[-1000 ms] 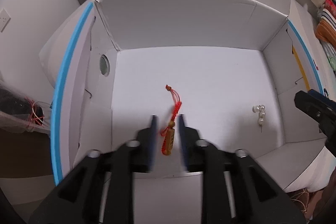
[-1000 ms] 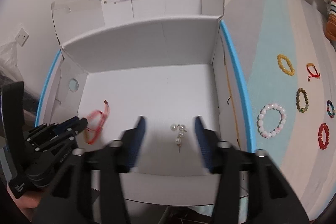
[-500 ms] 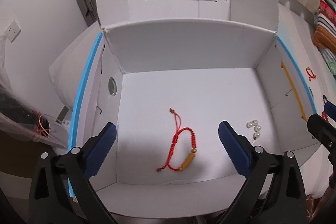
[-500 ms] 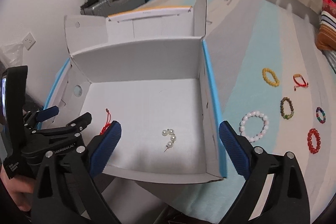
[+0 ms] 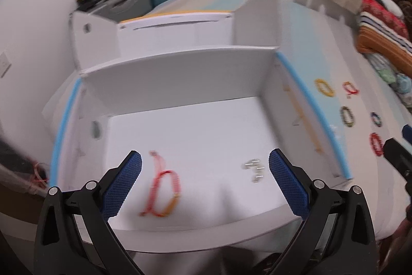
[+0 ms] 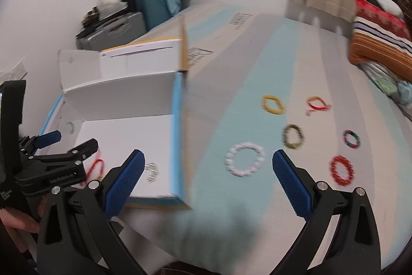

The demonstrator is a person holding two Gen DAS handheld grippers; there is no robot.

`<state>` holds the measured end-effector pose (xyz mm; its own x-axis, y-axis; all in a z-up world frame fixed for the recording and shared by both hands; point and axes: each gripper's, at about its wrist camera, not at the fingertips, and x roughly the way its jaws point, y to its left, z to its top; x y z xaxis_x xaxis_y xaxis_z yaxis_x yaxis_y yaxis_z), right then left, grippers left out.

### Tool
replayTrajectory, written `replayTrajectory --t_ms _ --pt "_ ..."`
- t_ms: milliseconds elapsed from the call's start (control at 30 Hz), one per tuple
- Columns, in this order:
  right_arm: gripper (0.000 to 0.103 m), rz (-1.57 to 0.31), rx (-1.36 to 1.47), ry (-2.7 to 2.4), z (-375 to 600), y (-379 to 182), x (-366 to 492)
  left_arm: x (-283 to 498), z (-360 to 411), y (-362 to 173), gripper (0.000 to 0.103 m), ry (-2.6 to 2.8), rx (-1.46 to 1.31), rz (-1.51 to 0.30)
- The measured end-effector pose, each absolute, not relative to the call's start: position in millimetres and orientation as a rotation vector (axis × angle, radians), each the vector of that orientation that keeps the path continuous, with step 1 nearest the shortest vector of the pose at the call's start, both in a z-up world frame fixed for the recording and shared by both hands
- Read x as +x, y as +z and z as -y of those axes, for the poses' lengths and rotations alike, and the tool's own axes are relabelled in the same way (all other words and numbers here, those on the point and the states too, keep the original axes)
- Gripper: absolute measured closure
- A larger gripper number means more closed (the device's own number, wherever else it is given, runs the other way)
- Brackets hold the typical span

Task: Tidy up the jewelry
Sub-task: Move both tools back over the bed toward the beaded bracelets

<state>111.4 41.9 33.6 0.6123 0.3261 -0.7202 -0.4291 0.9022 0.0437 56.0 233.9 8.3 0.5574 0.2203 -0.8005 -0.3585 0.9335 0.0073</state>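
An open white box (image 5: pixel 180 68) with blue edges holds a red cord bracelet (image 5: pixel 164 187) and a small pearl piece (image 5: pixel 253 169) on its floor. My left gripper (image 5: pixel 204 179) is open and empty above the box's near edge. My right gripper (image 6: pixel 207 179) is open and empty above the bed, with the white bead bracelet (image 6: pixel 244 159) lying between its fingers in view. On the bed lie yellow (image 6: pixel 273 104), red cord (image 6: pixel 318 105), dark green (image 6: pixel 293 136), multicolour (image 6: pixel 351 139) and red bead (image 6: pixel 341 169) bracelets.
The box (image 6: pixel 116 99) stands at the left end of a striped bedcover (image 6: pixel 257 68). Suitcases (image 6: pixel 134 14) stand against the wall behind it. Folded blankets (image 6: pixel 381 38) lie at the far right. The left gripper (image 6: pixel 49 164) shows in the right wrist view.
Both grippers opened, releasing the red cord bracelet and the pearl piece in the box, then pulled back. Both views have swung right toward the bracelets on the bed.
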Motion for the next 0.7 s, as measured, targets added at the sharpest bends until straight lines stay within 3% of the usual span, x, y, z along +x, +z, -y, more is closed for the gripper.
replayTrajectory --t_ms 700 --pt "0.008 -0.818 0.001 0.199 138 12 145 100 -77 2 0.006 0.134 -0.023 -0.829"
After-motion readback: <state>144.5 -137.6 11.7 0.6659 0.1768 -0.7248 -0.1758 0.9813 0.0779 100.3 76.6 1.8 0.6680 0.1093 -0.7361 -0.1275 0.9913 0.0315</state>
